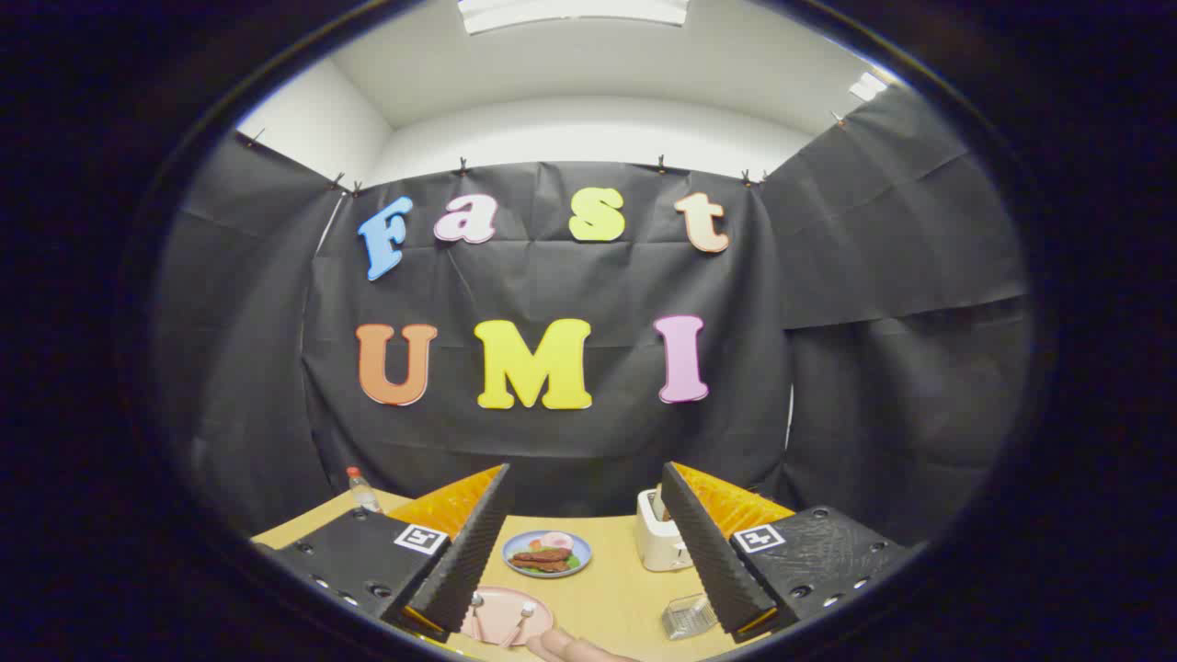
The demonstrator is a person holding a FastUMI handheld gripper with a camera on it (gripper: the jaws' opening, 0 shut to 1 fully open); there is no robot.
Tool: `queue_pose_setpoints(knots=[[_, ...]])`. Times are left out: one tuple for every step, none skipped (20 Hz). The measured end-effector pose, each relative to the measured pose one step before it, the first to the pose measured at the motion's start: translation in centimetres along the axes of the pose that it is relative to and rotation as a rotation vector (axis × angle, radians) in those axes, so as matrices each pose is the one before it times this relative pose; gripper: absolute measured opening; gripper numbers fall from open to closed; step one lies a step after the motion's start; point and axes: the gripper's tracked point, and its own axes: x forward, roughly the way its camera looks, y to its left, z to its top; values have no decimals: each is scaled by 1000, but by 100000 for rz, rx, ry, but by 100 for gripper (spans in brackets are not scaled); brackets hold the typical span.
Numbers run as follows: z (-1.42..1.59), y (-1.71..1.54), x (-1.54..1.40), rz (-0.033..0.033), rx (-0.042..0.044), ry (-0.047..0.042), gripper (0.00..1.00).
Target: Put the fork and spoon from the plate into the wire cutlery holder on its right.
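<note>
1. The booth is standing closed in by black cloth walls under a white ceiling with strip lights; a wooden table [616,588] is carrying everything in play.
2. The gripper [584,542] is hovering high above the near end of the table, its jaws standing wide apart and gripping nothing.
3. A pink plate [506,618] is lying just below and between the fingers, partly hidden behind the left one. Two pieces of cutlery are resting on it side by side, one [477,609] nearer the left finger and the other [522,618] beside it; at this size I am not telling which is the fork and which the spoon.
4. The wire cutlery holder [688,616] is sitting to the right of the plate, close against the right finger, and appears to be holding nothing.
5. Beyond the fingers a blue plate of food [547,553], a white toaster [662,538] and a small bottle [362,489] are standing clear of the work.
6. A person's fingers [575,648] are showing at the near table edge, just beside the pink plate.
7. Judgement: the task is standing at its start. Neither piece is moved yet; both pickups and both placements are remaining.
</note>
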Motion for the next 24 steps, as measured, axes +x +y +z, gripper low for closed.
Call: queue_pose_setpoints(knots=[[595, 369, -161, 228, -475, -735, 96], [577, 564, -184, 1155, -127, -636, 96], [440, 368, -222, 495, -170, -488, 95], [306, -93, -76, -234, -336, -84, 95], [-37, -199, 63, -593, -377, 838, 95], [-54, 67, -58, 542, -99, 1042, 95], [-74, 103, -2, 486, 285, 1054, 95], [31, -115, 60, 368, 317, 546, 95], [170, -165, 77, 544, -158, 50, 95], [70, -138, 103, 182, -602, -147, 95], [-54, -143, 92, 347, -615, 53, 95], [37, -3, 172, 765, -32, 80, 95], [-55, 94, 173, 568, 250, 322, 95], [-15, -36, 107, 648, 274, 342, 95], [-41, 96, 142, 687, -15, 166, 95], [41, 14, 218, 292, -272, -59, 95], [-13, 7, 179, 311, -153, -122, 95], [-1, 39, 196, 389, 118, 166, 95], [-142, 138, 87, 707, 301, 382, 95], [-119, 64, 229, 260, 249, 597, 95], [-186, 24, 145, 430, 164, 537, 95], [-153, 76, 204, 466, 10, 543, 95], [-254, 176, 275, 436, -272, 585, 95], [-211, 27, 346, 11, -313, 610, 95]])
